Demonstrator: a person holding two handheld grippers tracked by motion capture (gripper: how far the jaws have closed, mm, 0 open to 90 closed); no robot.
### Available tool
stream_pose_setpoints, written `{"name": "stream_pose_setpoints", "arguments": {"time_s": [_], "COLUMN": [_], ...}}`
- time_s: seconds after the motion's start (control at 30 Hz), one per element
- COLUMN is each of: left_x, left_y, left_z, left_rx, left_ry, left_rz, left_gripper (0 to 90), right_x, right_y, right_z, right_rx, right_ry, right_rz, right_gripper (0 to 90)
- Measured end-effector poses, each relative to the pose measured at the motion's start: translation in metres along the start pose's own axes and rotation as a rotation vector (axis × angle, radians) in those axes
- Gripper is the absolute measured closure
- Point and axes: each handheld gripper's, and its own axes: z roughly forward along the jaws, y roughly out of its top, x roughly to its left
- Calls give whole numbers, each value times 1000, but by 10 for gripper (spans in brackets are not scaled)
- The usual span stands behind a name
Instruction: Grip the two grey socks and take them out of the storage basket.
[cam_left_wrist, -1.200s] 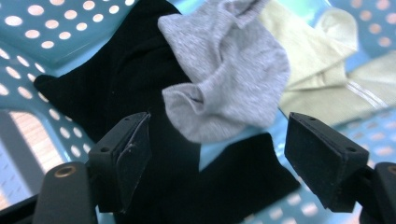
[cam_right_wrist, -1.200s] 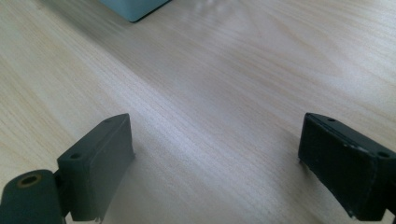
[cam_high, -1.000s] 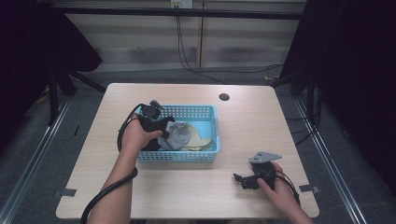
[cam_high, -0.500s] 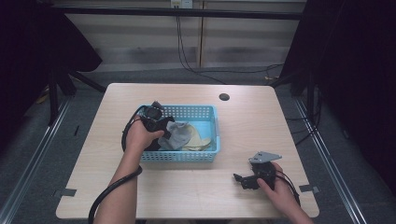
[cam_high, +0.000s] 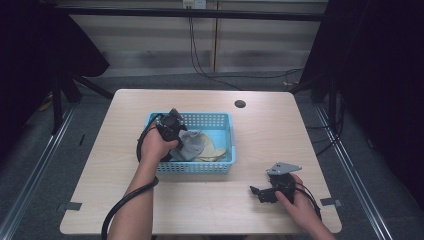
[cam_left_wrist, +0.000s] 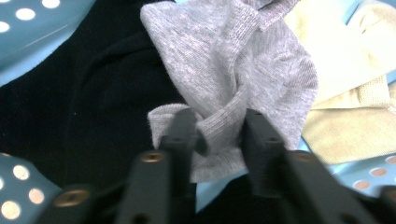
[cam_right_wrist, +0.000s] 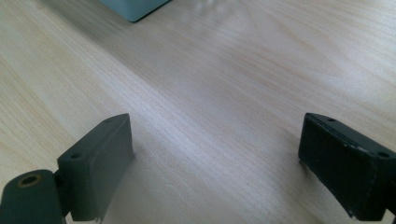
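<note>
**Grey sock pinched in the blue basket**

A grey knit sock (cam_left_wrist: 243, 79), ribbed at its folded cuff, is clamped between the left gripper (cam_left_wrist: 219, 135) jaws inside the perforated blue plastic basket (cam_high: 222, 120) near the desk (cam_high: 300, 135) middle. Dark fabric (cam_left_wrist: 84, 107) and beige cloth (cam_left_wrist: 345, 93) lie beside it. The right gripper (cam_right_wrist: 215, 158) rests near the desk's front right corner, jaws wide apart.

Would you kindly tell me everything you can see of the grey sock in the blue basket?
The grey sock is a soft ribbed knit, crumpled rather than flat, with a folded cuff edge. It lies in the blue perforated basket, draped over a dark garment and beside a beige cloth. The left tongs are closed on a bunched fold near its edge, one jaw on each side. In the high view it sits left of the basket's centre.
</note>
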Motion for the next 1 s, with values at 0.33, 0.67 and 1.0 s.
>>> {"name": "stream_pose_setpoints", "arguments": {"time_s": [0.33,0.67,1.0], "left_x": [-7,-9,-11], "left_y": [7,14,20], "left_z": [-17,-47,-65], "left_rx": [46,54,72], "left_ry": [4,4,12], "left_rz": [55,67,91], "left_gripper": [775,783,783], "right_x": [0,0,0], "right_y": [0,0,0], "right_z": [0,0,0], "right_rx": [2,2,3], "right_ry": [1,1,0], "right_rz": [4,4,1], "right_gripper": [95,95,95]}}
